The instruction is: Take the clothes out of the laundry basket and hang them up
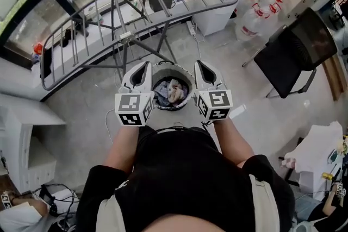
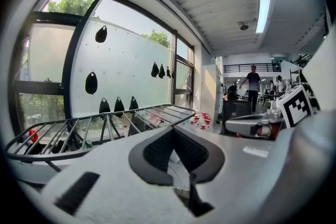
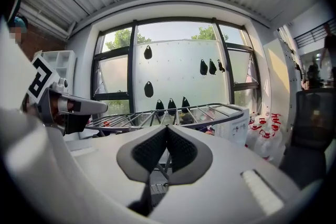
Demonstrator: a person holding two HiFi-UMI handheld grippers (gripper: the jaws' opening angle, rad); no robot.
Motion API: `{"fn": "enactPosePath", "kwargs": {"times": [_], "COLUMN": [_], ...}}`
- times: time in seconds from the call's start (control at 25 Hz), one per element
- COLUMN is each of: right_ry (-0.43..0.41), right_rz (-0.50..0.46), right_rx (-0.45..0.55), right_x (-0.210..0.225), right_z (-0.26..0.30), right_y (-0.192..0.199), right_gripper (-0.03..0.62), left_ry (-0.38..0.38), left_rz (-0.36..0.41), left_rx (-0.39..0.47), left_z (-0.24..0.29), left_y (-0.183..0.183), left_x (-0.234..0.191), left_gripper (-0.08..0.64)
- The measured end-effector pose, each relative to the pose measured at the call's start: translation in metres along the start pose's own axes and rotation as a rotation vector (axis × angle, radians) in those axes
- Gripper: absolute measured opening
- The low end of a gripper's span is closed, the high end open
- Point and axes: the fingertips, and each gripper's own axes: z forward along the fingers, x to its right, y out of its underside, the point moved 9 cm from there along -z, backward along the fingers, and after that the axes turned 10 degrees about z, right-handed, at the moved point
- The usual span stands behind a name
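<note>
A round laundry basket (image 1: 188,96) stands on the floor in front of me, with crumpled clothes (image 1: 169,92) inside. Beyond it stretches a bare metal drying rack (image 1: 136,13), which also shows in the left gripper view (image 2: 105,123) and the right gripper view (image 3: 173,114). My left gripper (image 1: 145,66) hovers over the basket's left rim, shut and holding nothing (image 2: 173,131). Over the right rim, my right gripper (image 1: 198,64) is likewise shut and holding nothing (image 3: 167,128). Both point roughly level toward the rack and the window.
A black chair (image 1: 296,49) stands at the right, and a white appliance (image 1: 217,13) and water bottles (image 1: 255,8) behind the rack. A white shelf unit (image 1: 22,138) is at the left and a white bag (image 1: 321,149) at the lower right. A person (image 2: 253,86) stands far off.
</note>
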Motion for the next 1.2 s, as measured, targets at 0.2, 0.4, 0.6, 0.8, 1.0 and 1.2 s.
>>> {"fn": "enactPosePath", "kwargs": {"times": [0.2, 0.4, 0.6, 0.8, 1.0, 1.2], "right_ry": [0.08, 0.197, 0.28, 0.348, 0.349, 0.321], "right_rz": [0.006, 0.029, 0.048, 0.078, 0.096, 0.092], "right_rx": [0.005, 0.017, -0.008, -0.02, -0.02, -0.083], "right_x": [-0.021, -0.047, -0.069, -0.072, -0.065, -0.054], "right_z": [0.024, 0.04, 0.056, 0.055, 0.05, 0.047], "right_y": [0.009, 0.016, 0.027, 0.036, 0.045, 0.055], "right_gripper": [0.012, 0.012, 0.012, 0.012, 0.041, 0.202], "left_ry": [0.082, 0.226, 0.324, 0.394, 0.423, 0.457], "left_rz": [0.004, 0.058, 0.063, 0.057, 0.061, 0.11], "left_rx": [0.021, 0.025, 0.014, -0.001, 0.01, -0.028], "left_z": [0.016, 0.034, 0.052, 0.059, 0.067, 0.074], "left_y": [0.007, 0.01, 0.017, 0.027, 0.034, 0.051], "left_x": [-0.04, -0.074, -0.101, -0.109, -0.1, -0.086], "left_gripper": [0.009, 0.009, 0.009, 0.008, 0.008, 0.233]}}
